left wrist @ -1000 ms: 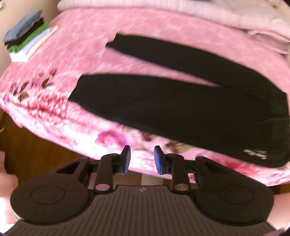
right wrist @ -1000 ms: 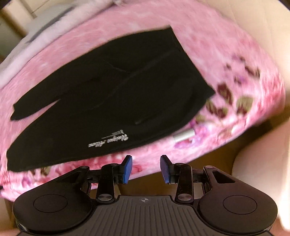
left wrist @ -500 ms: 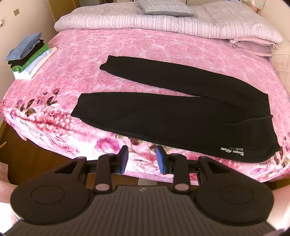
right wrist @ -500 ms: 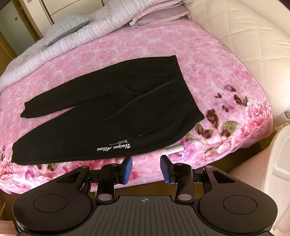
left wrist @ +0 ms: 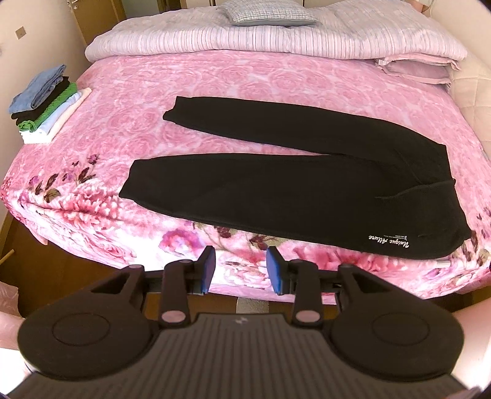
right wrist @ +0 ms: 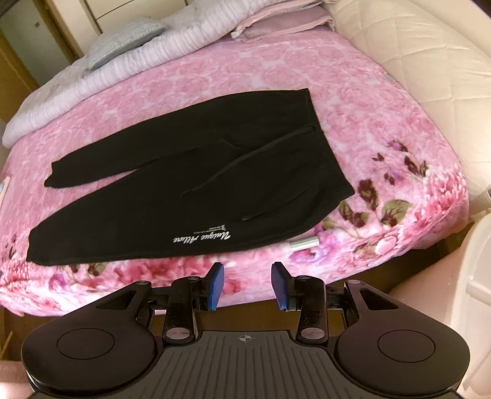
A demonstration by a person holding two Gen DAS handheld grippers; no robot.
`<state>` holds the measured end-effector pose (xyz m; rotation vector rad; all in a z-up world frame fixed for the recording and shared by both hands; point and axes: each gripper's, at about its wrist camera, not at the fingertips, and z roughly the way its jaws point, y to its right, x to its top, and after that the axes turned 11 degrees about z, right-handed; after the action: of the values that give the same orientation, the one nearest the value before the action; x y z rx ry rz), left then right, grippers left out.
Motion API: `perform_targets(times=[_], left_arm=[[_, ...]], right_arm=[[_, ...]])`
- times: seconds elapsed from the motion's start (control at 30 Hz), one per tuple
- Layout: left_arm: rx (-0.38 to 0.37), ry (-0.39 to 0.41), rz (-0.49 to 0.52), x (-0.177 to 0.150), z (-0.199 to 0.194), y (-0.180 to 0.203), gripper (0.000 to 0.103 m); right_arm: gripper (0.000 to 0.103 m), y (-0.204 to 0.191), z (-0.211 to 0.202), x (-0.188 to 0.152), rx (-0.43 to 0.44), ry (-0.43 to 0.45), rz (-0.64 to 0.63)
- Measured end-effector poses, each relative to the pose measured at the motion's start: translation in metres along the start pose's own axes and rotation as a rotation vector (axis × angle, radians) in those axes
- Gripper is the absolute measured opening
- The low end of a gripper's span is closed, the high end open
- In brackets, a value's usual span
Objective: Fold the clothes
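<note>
Both pairs of jaws stood open with nothing between the blue pads. The left gripper (left wrist: 240, 268) and the right gripper (right wrist: 248, 284) each hung off the near edge of the bed (left wrist: 214, 76), touching neither cloth nor cover.

The trousers (left wrist: 291, 190) (right wrist: 196, 181), black, lay spread flat on the pink rose cover, unfolded. Their waist end lay toward the bed's right side near the front edge, and the two legs ran out toward the left, splayed apart in a narrow V with pink cover showing between them. The nearer leg ran along the front edge; the farther one angled toward the middle of the bed. White script lettering (right wrist: 201, 238) sat on the nearer leg by the waist, and a drawcord trailed across the hip. A small silver tip (right wrist: 303, 244) lay on the cover just beside the waist, at the front edge.

A stack (left wrist: 46, 104) of folded clothes sat at the bed's left edge, well apart from the trousers. A striped quilt (left wrist: 260, 40) with a grey pillow (left wrist: 267, 15) on it lay bunched along the far edge.
</note>
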<state>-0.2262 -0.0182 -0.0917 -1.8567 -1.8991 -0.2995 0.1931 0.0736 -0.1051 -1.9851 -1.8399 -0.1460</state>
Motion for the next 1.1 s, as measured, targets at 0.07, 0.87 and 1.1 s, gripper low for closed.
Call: perform_targets(times=[0.07, 0.87, 1.1], left_arm=[[0.0, 0.004, 0.003, -0.001, -0.002, 0.0, 0.033], [-0.034, -0.044, 0.033, -0.009, 0.002, 0.003, 0.035], [-0.023, -0.062, 0.007, -0.018, 0.007, -0.003, 0.035]], right_arm=[[0.038, -0.002, -0.001, -0.001, 0.003, 0.002, -0.011], [0.038, -0.045, -0.019, -0.024, -0.067, 0.033, -0.174], [0.038, -0.053, -0.015, -0.028, -0.071, 0.02, -0.218]])
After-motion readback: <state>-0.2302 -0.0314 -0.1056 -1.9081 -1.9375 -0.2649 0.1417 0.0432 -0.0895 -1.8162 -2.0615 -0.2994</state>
